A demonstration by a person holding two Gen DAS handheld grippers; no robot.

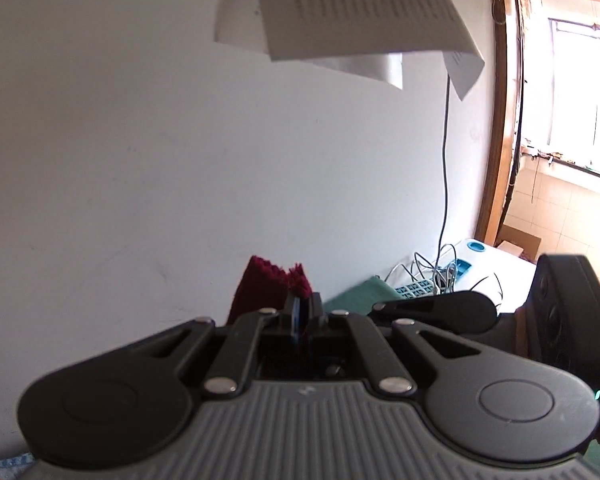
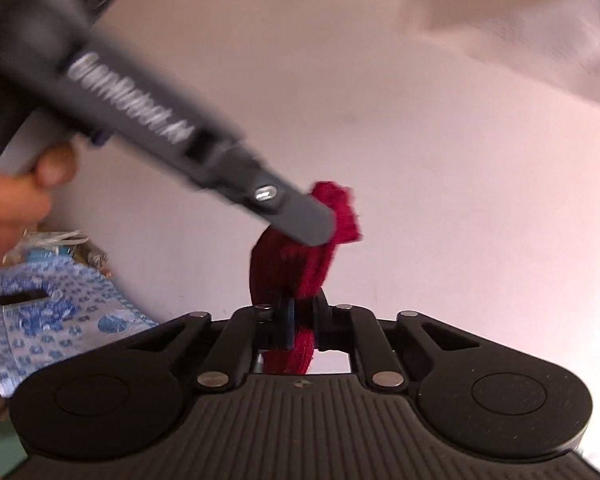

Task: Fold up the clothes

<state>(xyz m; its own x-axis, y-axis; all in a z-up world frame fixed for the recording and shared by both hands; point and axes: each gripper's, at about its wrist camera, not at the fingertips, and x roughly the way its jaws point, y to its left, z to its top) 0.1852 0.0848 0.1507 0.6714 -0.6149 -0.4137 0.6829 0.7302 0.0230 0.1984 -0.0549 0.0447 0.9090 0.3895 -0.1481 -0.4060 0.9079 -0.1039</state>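
Gripping a dark red knitted cloth (image 2: pixel 296 256), the right gripper (image 2: pixel 302 320) has its jaws pinched narrow on the fabric, which runs up between them and hangs below. The left gripper (image 2: pixel 308 224) reaches in from the upper left of the right wrist view, its tip clamped on the cloth's bunched top edge; a hand (image 2: pixel 16 200) holds its handle. From the left wrist camera, the left gripper (image 1: pixel 302 308) shows jaws nearly closed with the red cloth (image 1: pixel 268 288) poking up between them. Behind, a white wall (image 1: pixel 180 140), a tangle of cables (image 1: pixel 432 272) on a white box, and a blue patterned sheet (image 2: pixel 60 312).
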